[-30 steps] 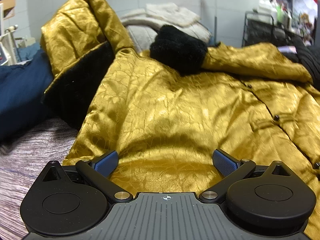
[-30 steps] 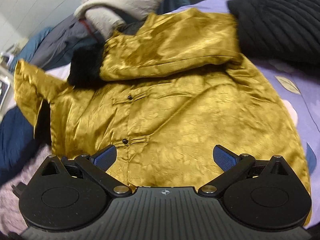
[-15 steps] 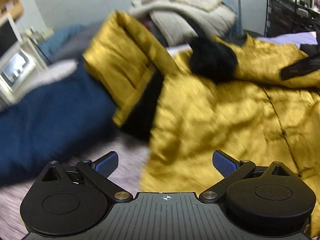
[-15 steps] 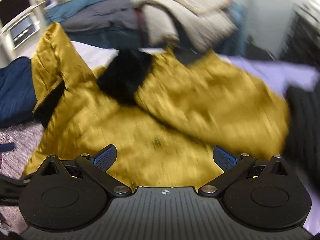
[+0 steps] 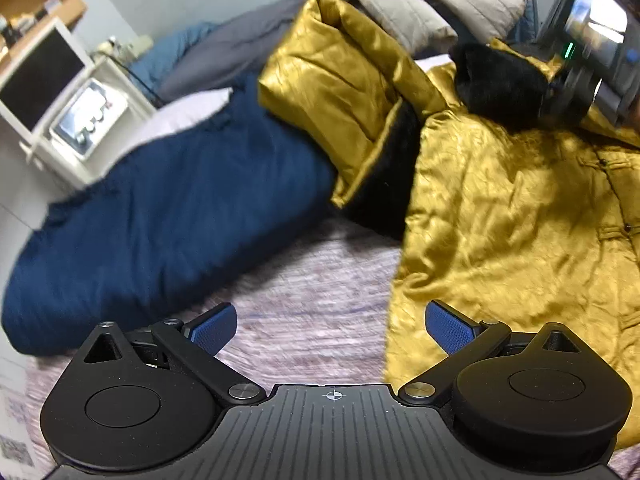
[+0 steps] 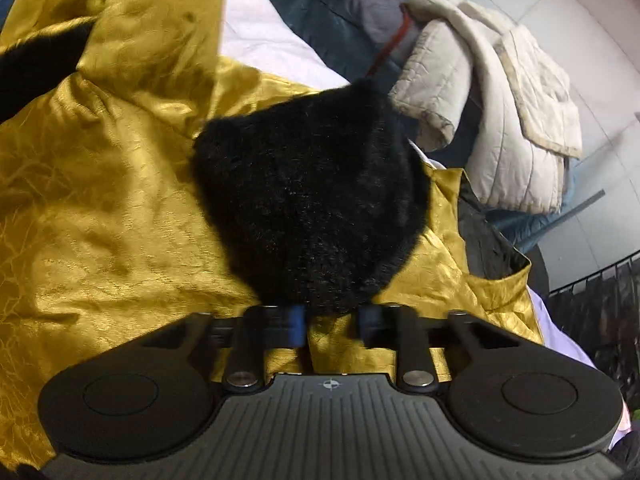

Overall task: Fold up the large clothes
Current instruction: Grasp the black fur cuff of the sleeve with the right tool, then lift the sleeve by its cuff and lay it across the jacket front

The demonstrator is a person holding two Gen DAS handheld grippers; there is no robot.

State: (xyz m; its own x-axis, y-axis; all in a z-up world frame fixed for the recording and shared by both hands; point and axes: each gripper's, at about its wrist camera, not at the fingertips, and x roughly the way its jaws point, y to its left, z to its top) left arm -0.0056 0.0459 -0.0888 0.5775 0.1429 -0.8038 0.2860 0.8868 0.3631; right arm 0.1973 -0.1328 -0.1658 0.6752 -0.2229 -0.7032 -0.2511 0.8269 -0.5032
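Note:
A large gold satin jacket (image 5: 512, 208) with black lining lies spread on the bed. Its left sleeve (image 5: 344, 92) is folded upward, showing black lining at its edge. My left gripper (image 5: 328, 326) is open and empty, hovering over the bed just left of the jacket's side edge. In the right wrist view the jacket (image 6: 100, 200) fills the frame. My right gripper (image 6: 330, 322) has its jaws narrowed around the near edge of the black fur cuff (image 6: 312, 208) and gold fabric. My right gripper also shows in the left wrist view (image 5: 592, 40), at the cuff (image 5: 500, 84).
A dark blue quilt (image 5: 152, 232) lies left of the jacket on the striped purple bedspread (image 5: 312, 280). A pile of beige coats (image 6: 500, 100) sits at the head of the bed. A white cabinet with a monitor (image 5: 40, 80) stands at far left. A black rack (image 6: 600, 300) is right.
My left gripper swung left, off the jacket body to its side edge. My right gripper moved forward to the black fur cuff and its jaws narrowed from wide open.

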